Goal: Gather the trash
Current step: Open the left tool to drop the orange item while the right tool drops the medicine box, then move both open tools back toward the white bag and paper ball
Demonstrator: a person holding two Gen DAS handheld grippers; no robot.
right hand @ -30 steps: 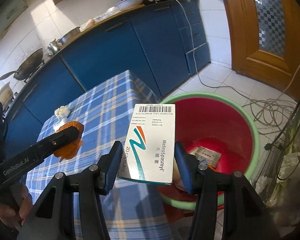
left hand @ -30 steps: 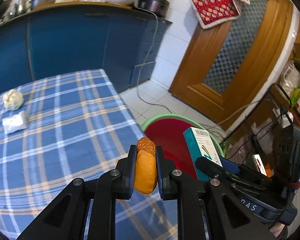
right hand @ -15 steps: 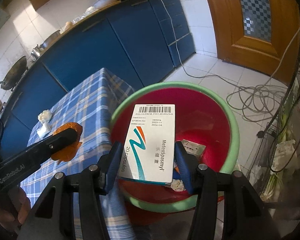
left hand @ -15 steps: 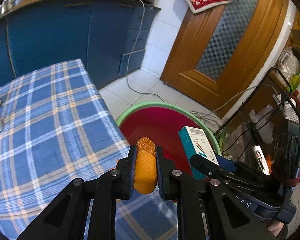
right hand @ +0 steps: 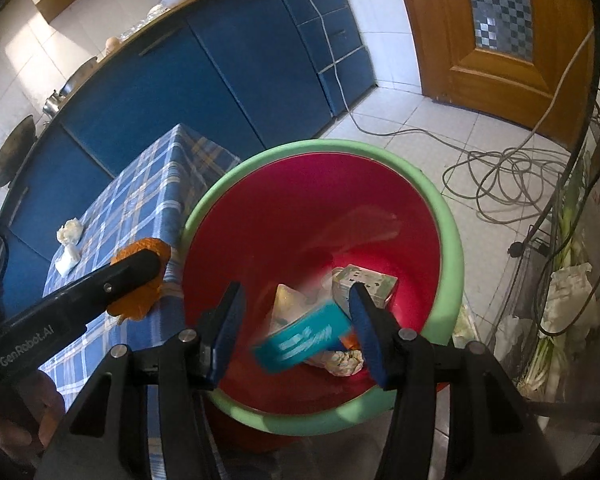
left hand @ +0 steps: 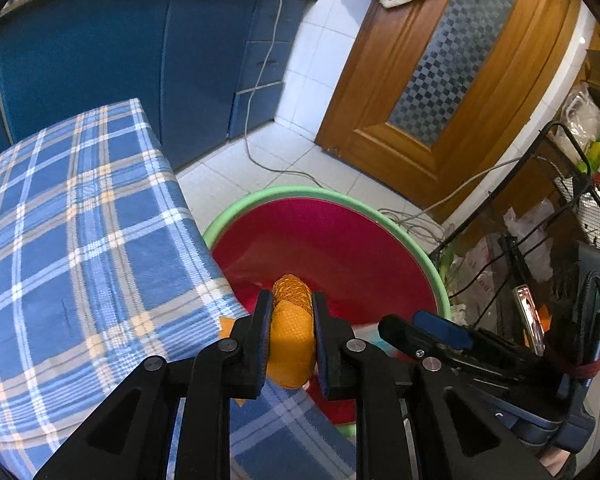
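The red basin mouth lies open, flanked by the table and wire rack.

Blurred teal box tilted inside red, green-rimmed bin.

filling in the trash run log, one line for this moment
left gripper: jaws opening, orange mesh between them | right gripper: open, teal box dropping into red bin | tissues on table
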